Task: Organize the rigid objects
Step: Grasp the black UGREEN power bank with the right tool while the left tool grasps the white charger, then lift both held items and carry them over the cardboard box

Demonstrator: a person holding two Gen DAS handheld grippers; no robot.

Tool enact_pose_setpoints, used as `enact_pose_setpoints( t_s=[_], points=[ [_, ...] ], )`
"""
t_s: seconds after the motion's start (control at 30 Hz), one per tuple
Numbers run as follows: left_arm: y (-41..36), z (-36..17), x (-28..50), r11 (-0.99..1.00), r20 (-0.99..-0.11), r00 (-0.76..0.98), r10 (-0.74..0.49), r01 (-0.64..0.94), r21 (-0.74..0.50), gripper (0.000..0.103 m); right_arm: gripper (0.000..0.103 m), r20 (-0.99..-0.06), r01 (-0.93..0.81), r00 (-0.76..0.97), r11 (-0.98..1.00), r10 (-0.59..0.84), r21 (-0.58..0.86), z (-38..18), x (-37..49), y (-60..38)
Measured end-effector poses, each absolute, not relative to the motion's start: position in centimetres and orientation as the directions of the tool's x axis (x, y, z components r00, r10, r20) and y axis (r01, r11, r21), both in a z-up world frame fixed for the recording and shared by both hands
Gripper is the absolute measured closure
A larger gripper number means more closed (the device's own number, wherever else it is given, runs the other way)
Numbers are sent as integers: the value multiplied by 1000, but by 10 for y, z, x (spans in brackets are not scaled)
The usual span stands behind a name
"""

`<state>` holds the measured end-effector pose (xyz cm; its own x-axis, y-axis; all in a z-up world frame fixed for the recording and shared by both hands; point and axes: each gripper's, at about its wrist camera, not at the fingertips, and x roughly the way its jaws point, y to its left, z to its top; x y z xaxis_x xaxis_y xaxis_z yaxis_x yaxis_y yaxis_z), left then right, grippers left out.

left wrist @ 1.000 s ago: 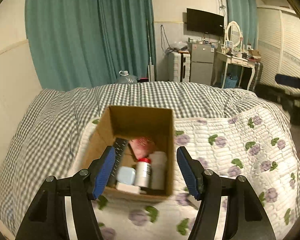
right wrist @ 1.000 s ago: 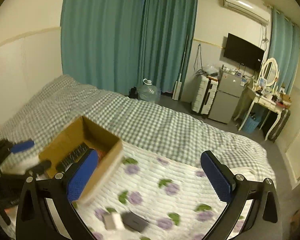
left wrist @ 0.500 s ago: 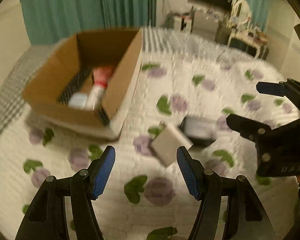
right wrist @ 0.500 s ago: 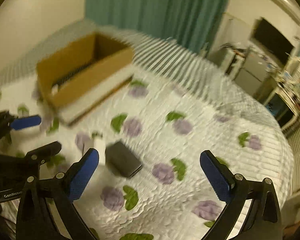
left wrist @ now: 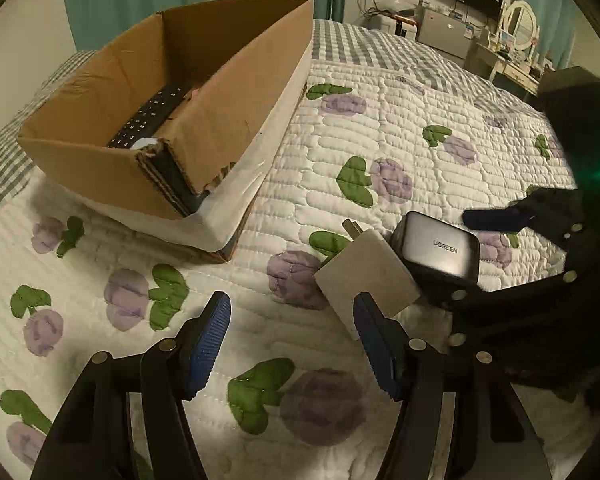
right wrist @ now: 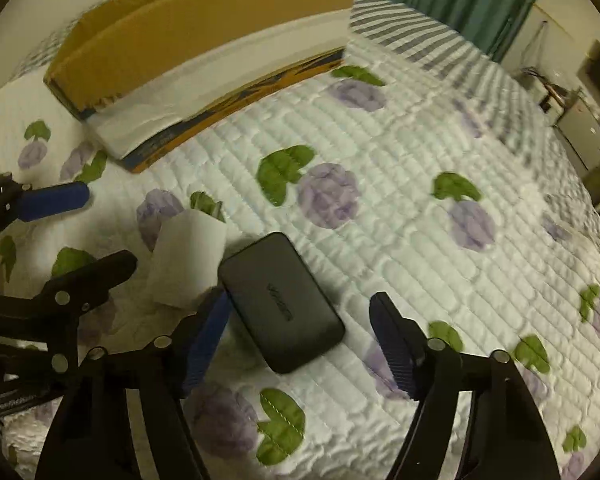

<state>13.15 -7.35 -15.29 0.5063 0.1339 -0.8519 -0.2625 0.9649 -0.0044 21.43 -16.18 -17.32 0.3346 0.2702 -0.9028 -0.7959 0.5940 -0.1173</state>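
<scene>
A white charger (left wrist: 366, 278) with metal prongs lies on the quilt beside a black UGREEN charger (left wrist: 440, 250); they touch. My left gripper (left wrist: 292, 344) is open, low over the quilt, its right finger near the white charger's near corner. My right gripper (right wrist: 300, 340) is open, its fingers on either side of the black charger (right wrist: 280, 300); the white charger (right wrist: 188, 260) lies left of it. The cardboard box (left wrist: 236, 92) holds a black remote (left wrist: 148, 116) and other items, mostly hidden.
The floral quilt (left wrist: 400, 120) covers the bed; the box (right wrist: 204, 24) sits at its far left. The left gripper's fingers (right wrist: 56, 200) show at the left of the right wrist view. A desk, mirror, TV and fridge stand beyond the bed.
Both grippers dropped from above the box and bed down to the two chargers. The right gripper now straddles the black charger; the left is beside the white one.
</scene>
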Motion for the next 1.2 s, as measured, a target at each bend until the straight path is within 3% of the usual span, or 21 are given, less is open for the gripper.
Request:
enact_pose_setpoints(
  t_s=[0.03,0.23,0.47,0.63,1.2],
  points=[
    [-75,-153,132,963,-851,505,142,-268,1,36,44,-907,-803,323,585,270,-112,-176,214,-160],
    [-80,-152,134,960,-860,495,124,-280,-23,36,53,-889,-781,346,617,300,-96,-172,209,-174],
    [-95,-156,146,956,-870,486,82,-284,-69,36,59,-807,-608,518,786,283,-114,-137,218,-223],
    [-106,-163,163,956,-871,486,64,-281,-87,36,59,-812,-520,525,852,256,-67,-137,234,-245],
    [-115,-192,188,964,-903,422,76,-262,-41,33,59,-890,-552,417,829,185,-86,-170,248,-227]
  ],
)
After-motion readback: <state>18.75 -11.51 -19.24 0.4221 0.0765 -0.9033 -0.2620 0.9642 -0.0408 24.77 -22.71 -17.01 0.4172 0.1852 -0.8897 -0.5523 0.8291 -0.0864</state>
